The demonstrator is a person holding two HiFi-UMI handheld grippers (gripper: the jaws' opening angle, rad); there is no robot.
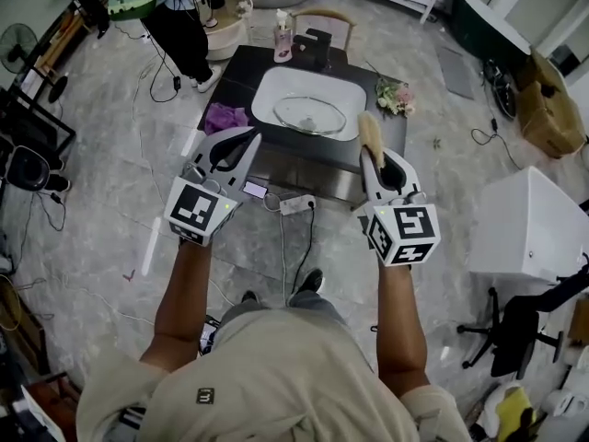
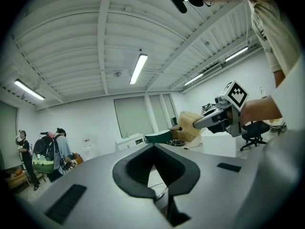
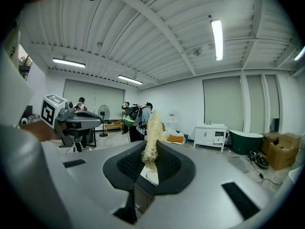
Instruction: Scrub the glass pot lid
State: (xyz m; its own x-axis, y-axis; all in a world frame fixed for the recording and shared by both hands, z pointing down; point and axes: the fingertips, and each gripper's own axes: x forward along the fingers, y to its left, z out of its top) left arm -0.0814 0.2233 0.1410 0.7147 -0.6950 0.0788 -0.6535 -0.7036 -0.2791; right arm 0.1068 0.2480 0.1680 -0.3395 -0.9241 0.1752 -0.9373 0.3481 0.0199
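Note:
The glass pot lid (image 1: 309, 114) lies flat in the white sink basin (image 1: 267, 90), ahead of both grippers. My right gripper (image 1: 369, 152) is shut on a tan fibrous scrubber (image 1: 371, 132), which sticks up out of the jaws just short of the basin's right corner. In the right gripper view the scrubber (image 3: 152, 135) stands clamped between the pads of that gripper (image 3: 151, 152). My left gripper (image 1: 247, 139) is held off the counter's front left, shut with nothing in it; in the left gripper view that gripper (image 2: 153, 149) shows bare pads. Both point upward, away from the lid.
The dark counter (image 1: 230, 72) carries a purple cloth (image 1: 225, 117) left of the basin, a soap bottle (image 1: 282, 40) behind it and flowers (image 1: 396, 97) to the right. A power strip (image 1: 296, 204) and cables lie on the floor. A white box (image 1: 529, 224) stands right.

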